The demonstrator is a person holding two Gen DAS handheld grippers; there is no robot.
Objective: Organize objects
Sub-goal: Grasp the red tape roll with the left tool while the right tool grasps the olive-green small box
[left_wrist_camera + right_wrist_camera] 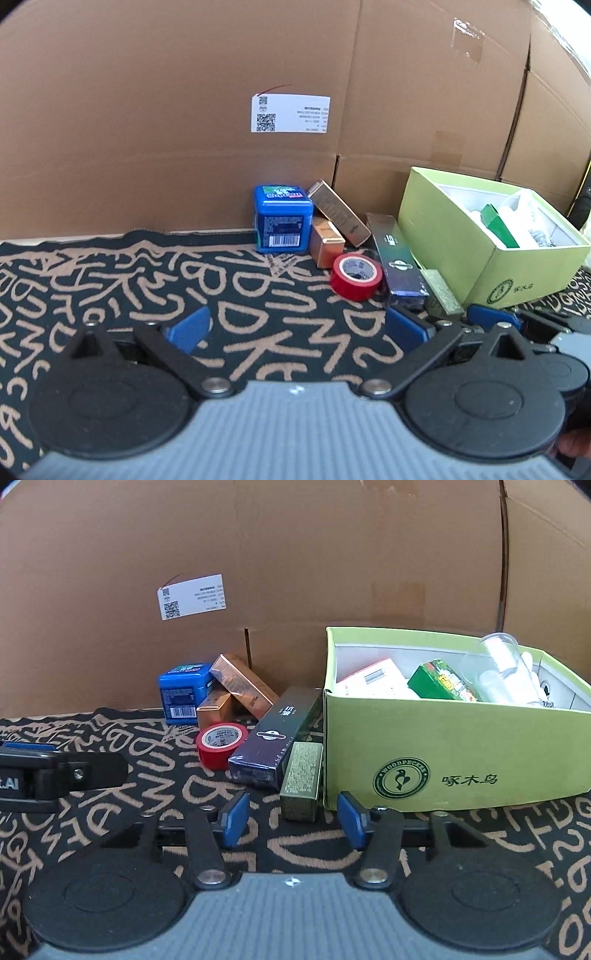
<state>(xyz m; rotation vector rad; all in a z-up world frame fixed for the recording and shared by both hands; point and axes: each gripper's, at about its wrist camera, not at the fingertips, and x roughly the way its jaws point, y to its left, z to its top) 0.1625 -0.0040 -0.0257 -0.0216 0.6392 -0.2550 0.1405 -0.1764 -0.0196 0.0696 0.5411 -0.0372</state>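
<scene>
Loose items lie in a cluster on the patterned cloth: a blue cube box, two copper boxes, a red tape roll, a long dark box and a small olive box. A light-green cardboard box holding several packages stands to their right. My right gripper is open; the olive box's near end lies between its pads, untouched. My left gripper is open over bare cloth, short of the tape roll.
A tall brown cardboard wall with a white label closes off the back. The black-and-tan cloth covers the surface. One of the left gripper's fingers shows at the left edge of the right wrist view.
</scene>
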